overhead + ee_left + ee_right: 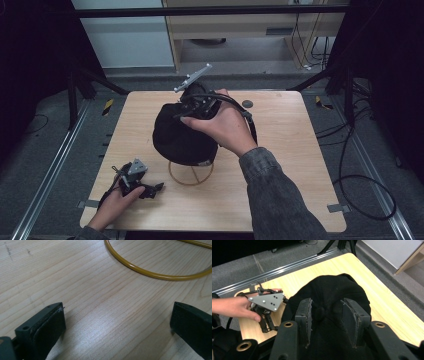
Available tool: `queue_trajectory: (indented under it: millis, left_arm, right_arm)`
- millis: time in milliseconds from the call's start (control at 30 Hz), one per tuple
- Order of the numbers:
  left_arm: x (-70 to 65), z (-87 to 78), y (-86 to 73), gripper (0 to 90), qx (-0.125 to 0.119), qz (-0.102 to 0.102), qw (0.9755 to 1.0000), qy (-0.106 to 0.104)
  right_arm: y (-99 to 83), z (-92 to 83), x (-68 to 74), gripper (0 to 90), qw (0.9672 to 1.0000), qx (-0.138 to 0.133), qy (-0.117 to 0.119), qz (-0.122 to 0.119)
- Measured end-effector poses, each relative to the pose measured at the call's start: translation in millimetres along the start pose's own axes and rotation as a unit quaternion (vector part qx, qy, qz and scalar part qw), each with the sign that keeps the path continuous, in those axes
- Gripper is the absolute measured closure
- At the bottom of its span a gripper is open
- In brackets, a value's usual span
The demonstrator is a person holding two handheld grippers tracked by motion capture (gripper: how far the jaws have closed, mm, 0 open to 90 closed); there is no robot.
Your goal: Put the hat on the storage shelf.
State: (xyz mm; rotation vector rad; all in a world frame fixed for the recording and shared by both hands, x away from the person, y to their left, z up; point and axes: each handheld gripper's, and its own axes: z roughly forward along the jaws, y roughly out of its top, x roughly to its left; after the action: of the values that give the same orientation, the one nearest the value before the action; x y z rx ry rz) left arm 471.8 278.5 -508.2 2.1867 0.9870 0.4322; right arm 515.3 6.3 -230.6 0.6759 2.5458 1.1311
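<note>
One black fabric cap [182, 135] sits on one thin yellow wire stand [191, 174], near the centre of the light wooden worktop [280, 165]. The cap is round and soft, its cloth is dark and matt, and on its crown there is a small covered button [320, 311]. In the high view the cap hides the upper part of the stand – only the ring foot and two thin legs show under it, at 6 o'clock from the cap. A small pale label shows at the lower edge of the cap.

The right gripper [325, 315] comes onto the cap from 1 o'clock in the high view. In the right gripper view its two fingers [304, 320] stand a little apart, one on each side of the crown button, and they rest on the cloth; the pads do not squeeze the button.

The left gripper [159, 187] lies low on the worktop at about 8 o'clock from the cap, well apart from it. Its two fingers [47, 327] are wide apart and nothing is between them – only bare wood. In the left gripper view the yellow ring of the stand lies ahead, at 1 o'clock.

Count: one cap, one stand, two grippers, two hands. One small dark round disc [247, 104] lies on the worktop at 2 o'clock from the cap.
</note>
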Motion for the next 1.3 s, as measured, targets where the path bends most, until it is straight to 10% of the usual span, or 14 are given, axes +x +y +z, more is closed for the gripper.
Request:
queue_trajectory:
  millis: [633, 1300]
  left_arm:
    - [0.0, 0.1, 0.0, 0.0, -0.001, 0.000, 1.0000, -0.001]
    - [-0.1, 0.2, -0.2, 0.0, -0.001, -0.001, 1.0000, -0.001]
  right_arm:
    - [-22.0, -28.0, -4.3, 56.9, 0.9992, -0.034, -0.008, 0.018]
    - [-49.8, -45.6, -10.2, 25.6, 0.9962, -0.057, -0.050, 0.043]
